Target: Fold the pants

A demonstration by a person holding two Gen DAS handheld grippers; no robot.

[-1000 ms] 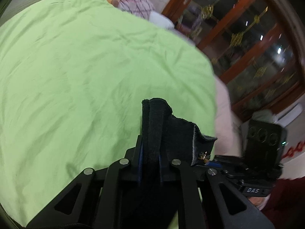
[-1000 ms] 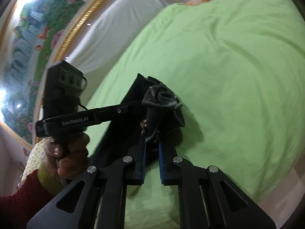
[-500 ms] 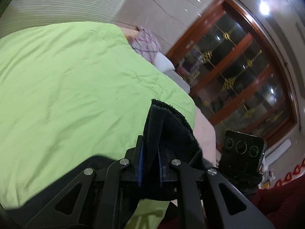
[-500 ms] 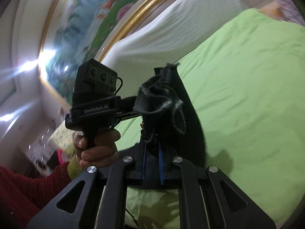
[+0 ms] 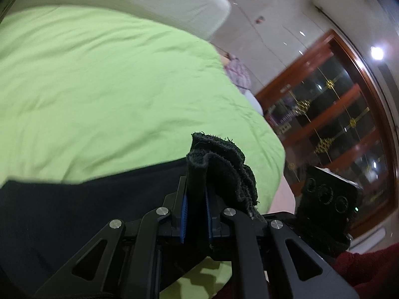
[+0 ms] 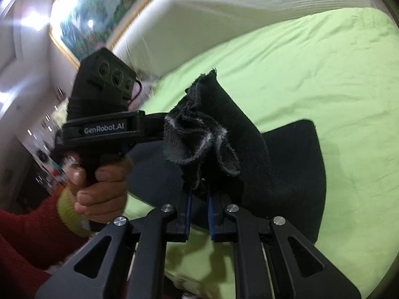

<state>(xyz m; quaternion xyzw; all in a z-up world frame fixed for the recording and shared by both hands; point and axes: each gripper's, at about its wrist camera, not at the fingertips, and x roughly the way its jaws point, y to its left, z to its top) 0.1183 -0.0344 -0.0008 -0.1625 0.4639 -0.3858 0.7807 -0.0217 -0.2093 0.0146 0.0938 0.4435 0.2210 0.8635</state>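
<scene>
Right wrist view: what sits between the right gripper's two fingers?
A bunched black edge of the pants fills the gap of the right gripper, the fingers shut on it. The right wrist view shows this.

Dim indoor light, ceiling lamp (image 5: 377,53) glare, motion-blurred background, heavy fisheye edge curvature

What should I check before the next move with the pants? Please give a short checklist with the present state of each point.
1. Left gripper shut on the pants: ok.
2. Right gripper shut on the pants: ok.
3. Green cover free of other things where visible: ok.
4. Part of the pants lies on the cover: ok.
5. Cloth flat, no twist between the grippers: cannot tell.
6. Edges lined up: cannot tell.
</scene>
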